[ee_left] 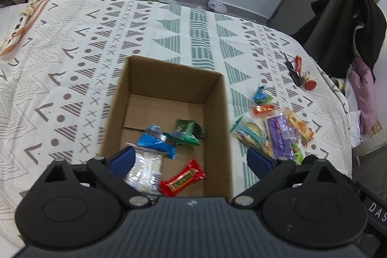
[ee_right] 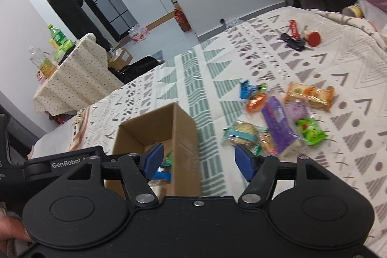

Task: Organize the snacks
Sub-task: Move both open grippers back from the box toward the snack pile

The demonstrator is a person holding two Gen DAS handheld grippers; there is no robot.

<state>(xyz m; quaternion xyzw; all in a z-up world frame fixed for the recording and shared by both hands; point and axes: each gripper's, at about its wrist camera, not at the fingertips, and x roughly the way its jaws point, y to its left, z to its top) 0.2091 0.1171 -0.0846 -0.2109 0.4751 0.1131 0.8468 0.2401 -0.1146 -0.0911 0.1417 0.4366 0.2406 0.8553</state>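
Note:
An open cardboard box [ee_left: 219, 113] [ee_right: 186, 137] sits on the patterned tablecloth. Inside lie a red candy bar [ee_left: 182, 178], a blue packet [ee_left: 156, 142], a green packet [ee_left: 189, 131] and a clear wrapped snack [ee_left: 145, 171]. My left gripper [ee_left: 191, 158] hovers open over the box's near end, nothing between its fingers. To the right of the box lies a pile of snacks: a purple pack [ee_left: 280, 134] [ee_right: 278, 122], an orange cracker pack [ee_right: 309, 94], a green candy [ee_right: 312, 131], a round biscuit pack [ee_right: 241, 133]. My right gripper [ee_right: 198, 160] is open above the box's right wall, left of the pile.
Keys with a red tag [ee_left: 301, 75] [ee_right: 300, 38] lie at the table's far right. A chair with dark and purple clothing [ee_left: 350, 35] stands past the right edge. A second covered table [ee_right: 72, 79] with bottles stands beyond on the left. A hand [ee_right: 12, 229] holds the right gripper.

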